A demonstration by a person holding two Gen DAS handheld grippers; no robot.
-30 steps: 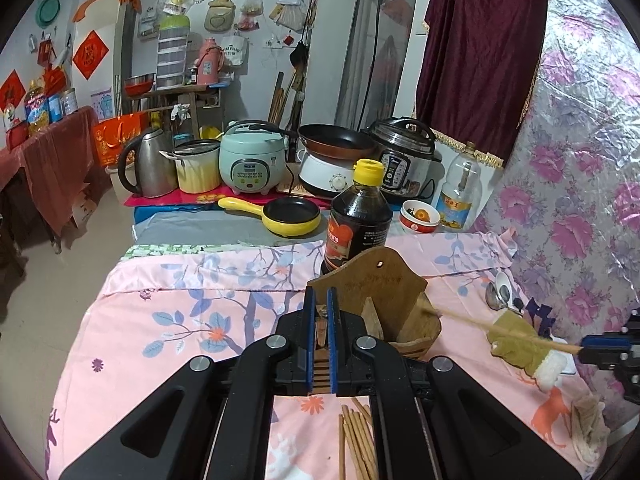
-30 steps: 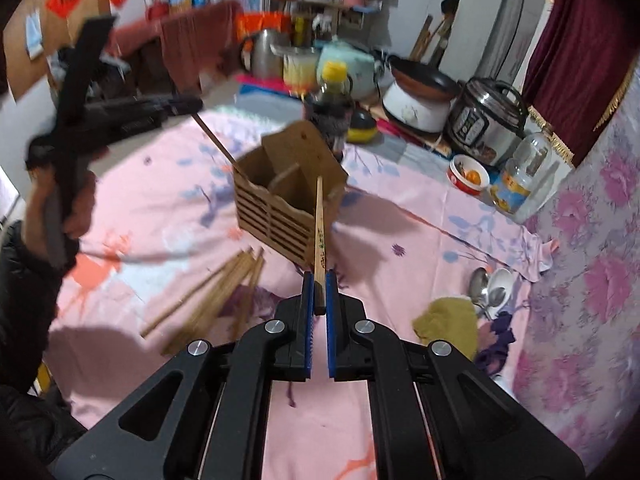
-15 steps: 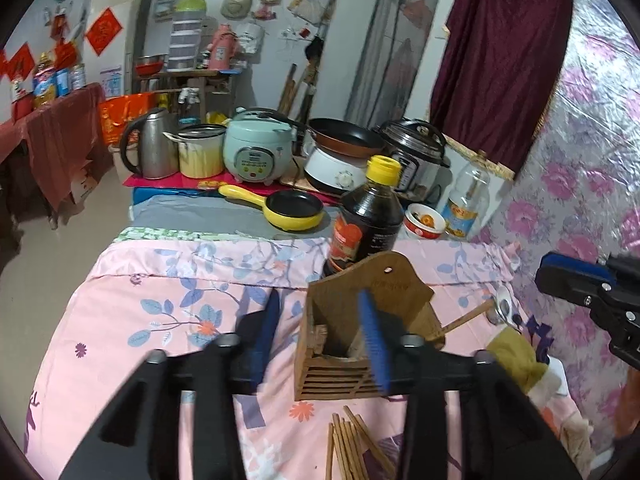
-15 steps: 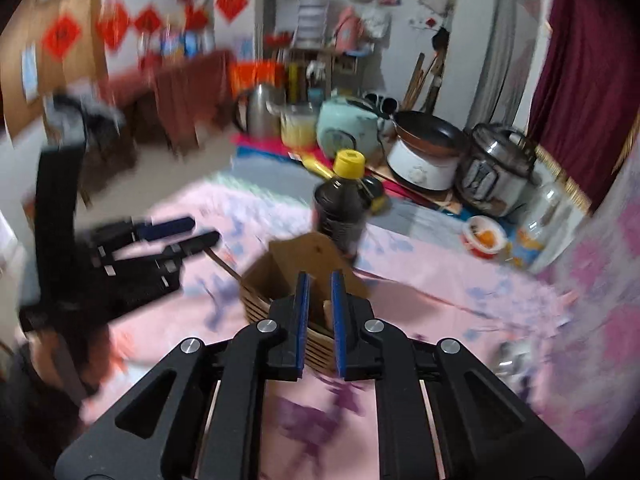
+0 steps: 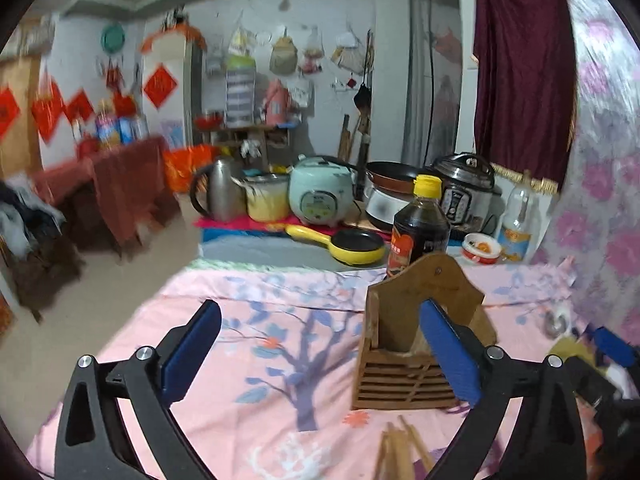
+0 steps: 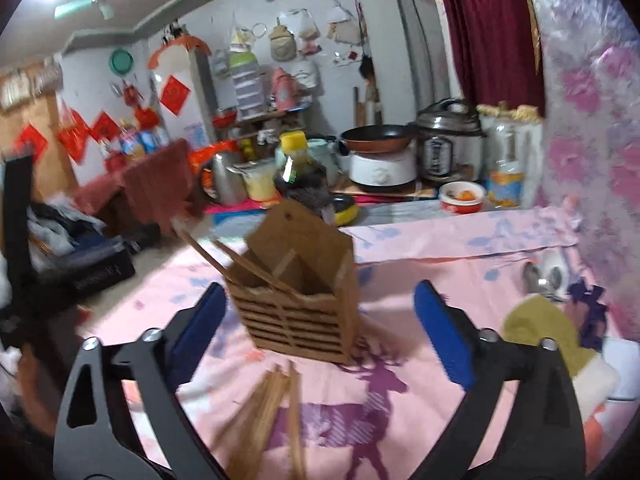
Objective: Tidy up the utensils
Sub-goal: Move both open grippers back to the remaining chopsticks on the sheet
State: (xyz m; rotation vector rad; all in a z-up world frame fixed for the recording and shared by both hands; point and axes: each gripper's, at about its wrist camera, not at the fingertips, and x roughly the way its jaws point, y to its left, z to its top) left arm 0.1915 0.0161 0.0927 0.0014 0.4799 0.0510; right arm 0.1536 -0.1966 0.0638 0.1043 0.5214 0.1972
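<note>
A wooden utensil holder stands upright on the pink cloth. Two chopsticks lean out of its left compartment. Several loose chopsticks lie on the cloth in front of it. My left gripper hangs just before the holder, its jaws opening wide with nothing between them. My right gripper faces the holder from above the loose chopsticks, its jaws also opening and holding nothing. The right gripper shows at the right edge of the left wrist view.
A dark sauce bottle stands right behind the holder, with a yellow pan and cookers beyond. Spoons and a yellow-green mitt lie to the right. The floral wall bounds the right side.
Both grippers went from shut to wide open. The chopstick the right gripper held is out of its jaws, and chopsticks now lean in the holder. Both views tilted and shifted.
</note>
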